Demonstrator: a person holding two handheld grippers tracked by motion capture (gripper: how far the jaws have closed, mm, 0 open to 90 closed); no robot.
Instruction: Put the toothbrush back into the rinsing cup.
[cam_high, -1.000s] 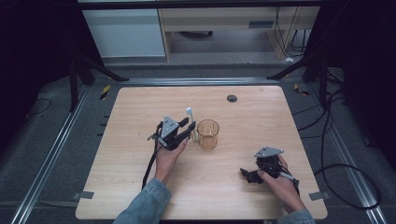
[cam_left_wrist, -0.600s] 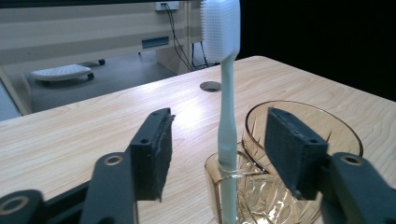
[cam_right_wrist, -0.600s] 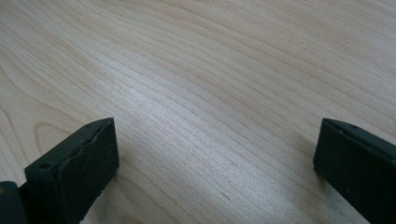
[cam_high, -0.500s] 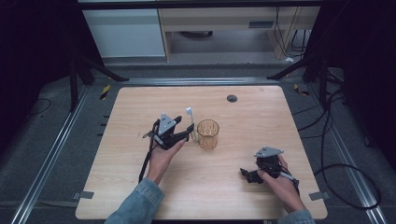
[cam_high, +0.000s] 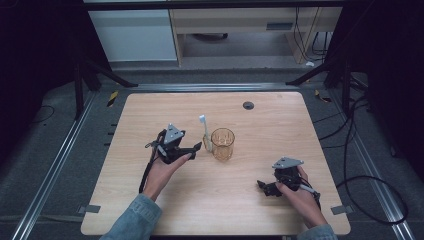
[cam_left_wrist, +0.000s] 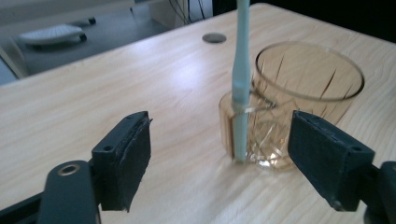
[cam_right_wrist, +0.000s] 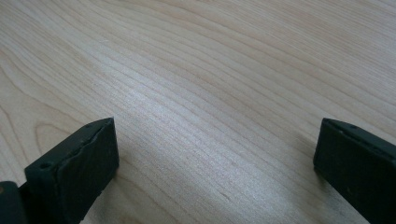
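High view: your left hand-held gripper is spread wide, just short of the toothbrush standing against the glass mid-counter. Right hand-held gripper spread, idle. Risk: clipping the glass while closing tips both.

- My left hand reaches in from the bottom edge with a denim sleeve on its forearm, palm up under its tool.
- My left gripper sits left of mid-table, pointing to my right, jaws spread wide with nothing touching the pads.
- My right hand rests low at the near right of the table.
- My right gripper points to my left, close over the wood, jaws wide apart and empty, pads clear.
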